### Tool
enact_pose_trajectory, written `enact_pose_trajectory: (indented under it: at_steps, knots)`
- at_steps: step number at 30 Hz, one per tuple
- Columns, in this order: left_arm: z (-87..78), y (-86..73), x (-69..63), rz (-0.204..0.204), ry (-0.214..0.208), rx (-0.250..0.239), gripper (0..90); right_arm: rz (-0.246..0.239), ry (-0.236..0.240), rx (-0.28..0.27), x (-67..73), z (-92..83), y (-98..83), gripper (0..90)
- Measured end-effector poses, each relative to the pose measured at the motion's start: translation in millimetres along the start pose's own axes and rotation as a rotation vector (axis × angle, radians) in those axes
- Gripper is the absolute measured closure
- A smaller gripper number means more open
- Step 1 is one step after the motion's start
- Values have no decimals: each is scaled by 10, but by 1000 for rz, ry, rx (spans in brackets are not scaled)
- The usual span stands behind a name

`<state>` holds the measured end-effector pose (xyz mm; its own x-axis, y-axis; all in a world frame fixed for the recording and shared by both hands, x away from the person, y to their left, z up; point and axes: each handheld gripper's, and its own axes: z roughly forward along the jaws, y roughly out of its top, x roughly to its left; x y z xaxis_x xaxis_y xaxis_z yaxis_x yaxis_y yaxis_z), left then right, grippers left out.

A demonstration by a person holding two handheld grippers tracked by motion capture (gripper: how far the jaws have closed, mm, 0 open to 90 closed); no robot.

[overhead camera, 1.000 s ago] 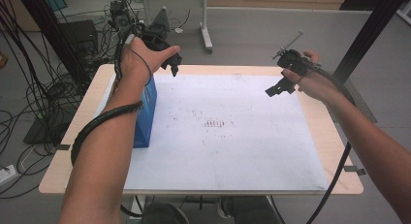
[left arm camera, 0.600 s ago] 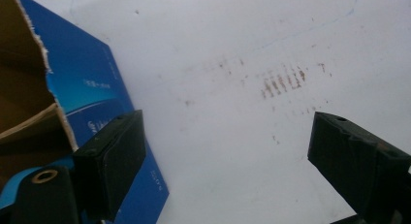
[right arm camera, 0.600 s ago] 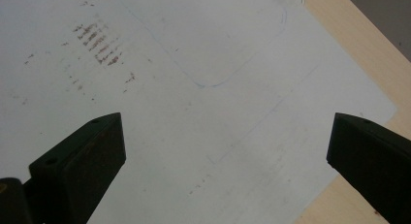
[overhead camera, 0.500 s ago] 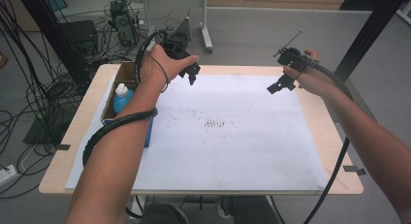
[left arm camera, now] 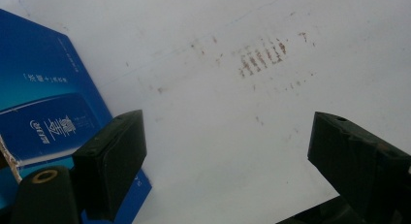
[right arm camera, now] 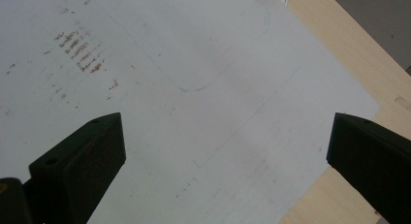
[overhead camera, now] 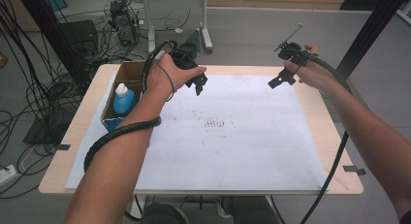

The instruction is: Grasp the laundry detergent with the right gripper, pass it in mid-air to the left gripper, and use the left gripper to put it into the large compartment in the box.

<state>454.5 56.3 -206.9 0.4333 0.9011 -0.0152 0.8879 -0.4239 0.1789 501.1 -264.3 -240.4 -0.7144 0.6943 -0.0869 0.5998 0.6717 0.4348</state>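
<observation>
Left gripper [overhead camera: 197,84] is hovering over the white sheet [overhead camera: 232,136], jaws spread, nothing between them, just right of the blue box [overhead camera: 116,118] holding a blue bottle [overhead camera: 123,99] at the table's [overhead camera: 334,136] far left. Right gripper [overhead camera: 280,79] is hovering at far right, jaws spread wide, empty.

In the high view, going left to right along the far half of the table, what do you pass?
Cardboard box → blue bottle with a white cap standing in it → left tool, open over the white sheet → right tool, open near the sheet's far right corner.
</observation>
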Motion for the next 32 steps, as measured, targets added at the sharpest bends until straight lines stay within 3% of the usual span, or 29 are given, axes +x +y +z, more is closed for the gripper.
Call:
enact_pose_trajectory:
  at_steps: [32]
  knots:
    - [-4,-161,50,-3,-9,-6,142,-6,17,-19,113,2,25,3]
